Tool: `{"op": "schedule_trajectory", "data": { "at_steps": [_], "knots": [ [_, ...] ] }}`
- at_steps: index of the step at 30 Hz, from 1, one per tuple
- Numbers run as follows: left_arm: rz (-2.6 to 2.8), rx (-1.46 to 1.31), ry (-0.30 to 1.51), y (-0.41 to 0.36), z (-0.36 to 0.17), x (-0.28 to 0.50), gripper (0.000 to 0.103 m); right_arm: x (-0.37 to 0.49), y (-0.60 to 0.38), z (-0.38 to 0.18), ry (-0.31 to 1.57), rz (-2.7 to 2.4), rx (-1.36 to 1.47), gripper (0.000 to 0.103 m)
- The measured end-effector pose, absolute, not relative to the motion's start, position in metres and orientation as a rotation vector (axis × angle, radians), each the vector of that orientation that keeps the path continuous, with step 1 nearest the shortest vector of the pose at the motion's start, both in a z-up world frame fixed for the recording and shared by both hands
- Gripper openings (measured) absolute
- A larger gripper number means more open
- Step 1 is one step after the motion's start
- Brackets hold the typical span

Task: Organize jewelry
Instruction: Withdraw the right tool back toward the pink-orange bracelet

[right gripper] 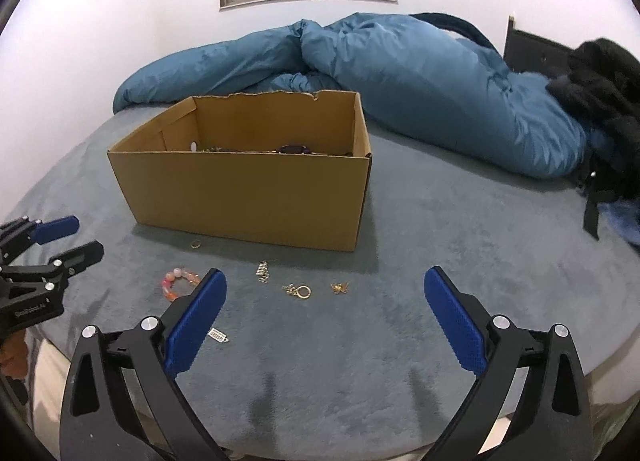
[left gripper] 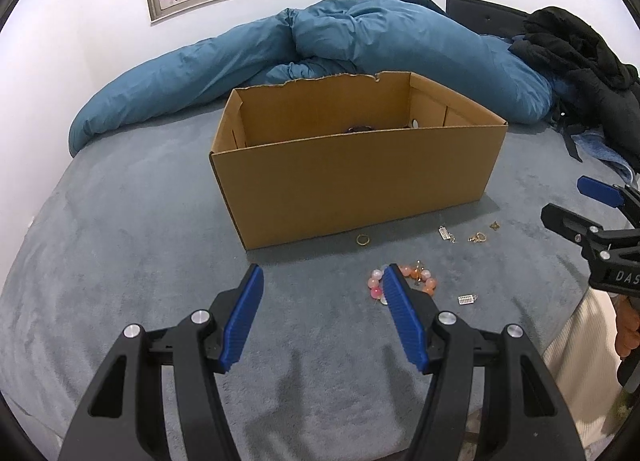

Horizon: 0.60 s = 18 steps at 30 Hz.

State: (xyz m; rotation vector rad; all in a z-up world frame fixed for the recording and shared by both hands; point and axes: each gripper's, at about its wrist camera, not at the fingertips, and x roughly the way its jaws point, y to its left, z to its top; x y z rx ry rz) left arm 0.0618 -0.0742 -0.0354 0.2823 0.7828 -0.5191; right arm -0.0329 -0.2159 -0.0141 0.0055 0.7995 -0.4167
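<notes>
Cardboard box [right gripper: 248,197] sitting at frame centre on grey plush bed [right gripper: 440,261], long axis running left-right, open top facing up, rear rim torn; dark pieces inside barely showing.

Lying in front of box, lower centre: gold ring [right gripper: 195,244] just beside box wall; silver link charm [right gripper: 262,272], long axis pointing up-frame; gold clasp chain [right gripper: 299,291]; small gold charm [right gripper: 339,288]; flat silver bar charm [right gripper: 218,335].

Round pink-orange bead bracelet [left gripper: 416,279] lying partly behind left gripper [left gripper: 322,281] tip.

Left fingers [left gripper: 244,317] standing moderately apart, holding nothing.

Right gripper [right gripper: 324,285] hovering, blue ribbed fingers [right gripper: 456,325] spread wide, holding nothing.
</notes>
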Motion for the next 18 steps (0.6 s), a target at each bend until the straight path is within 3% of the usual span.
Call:
{"op": "schedule_trajectory", "data": {
  "at_steps": [18],
  "knots": [
    [-0.515,0.262,0.801,-0.0697,-0.0376,0.065,0.06,-0.0273,-0.2176,-0.0144,0.8,-0.467,-0.057,0.095]
  ]
}}
